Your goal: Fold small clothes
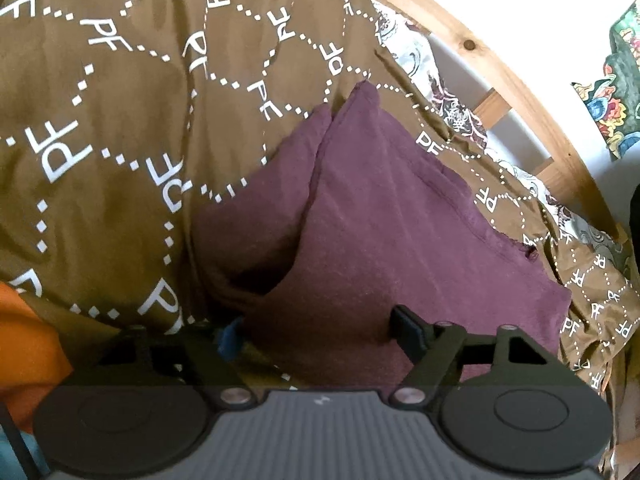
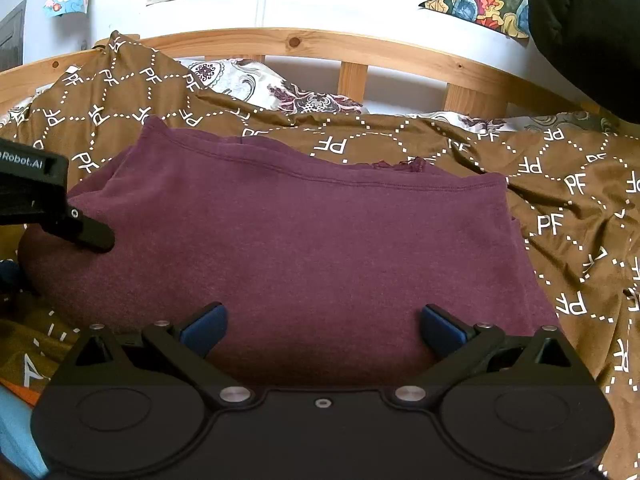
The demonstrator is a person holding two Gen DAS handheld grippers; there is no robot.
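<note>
A maroon garment [image 1: 380, 220] [image 2: 300, 240] lies folded on a brown bedspread; its hemmed edge faces the headboard. In the left wrist view my left gripper [image 1: 320, 330] stands wide at the garment's near left part. One finger rests on top of the cloth, the other is down beside a raised fold, and the pads are far apart. The right wrist view shows one black finger of the left gripper [image 2: 92, 236] touching the garment's left edge. My right gripper [image 2: 322, 328] is open over the garment's near edge, blue pads apart, gripping nothing.
The brown bedspread [image 1: 100, 100] [image 2: 560, 200] with white "PF" print covers the bed. A wooden bed frame [image 1: 460, 36] [image 2: 320, 46] runs along the far side. An orange cloth [image 1: 24, 340] lies at the left. A black mass [image 2: 584, 32] hangs at the top right.
</note>
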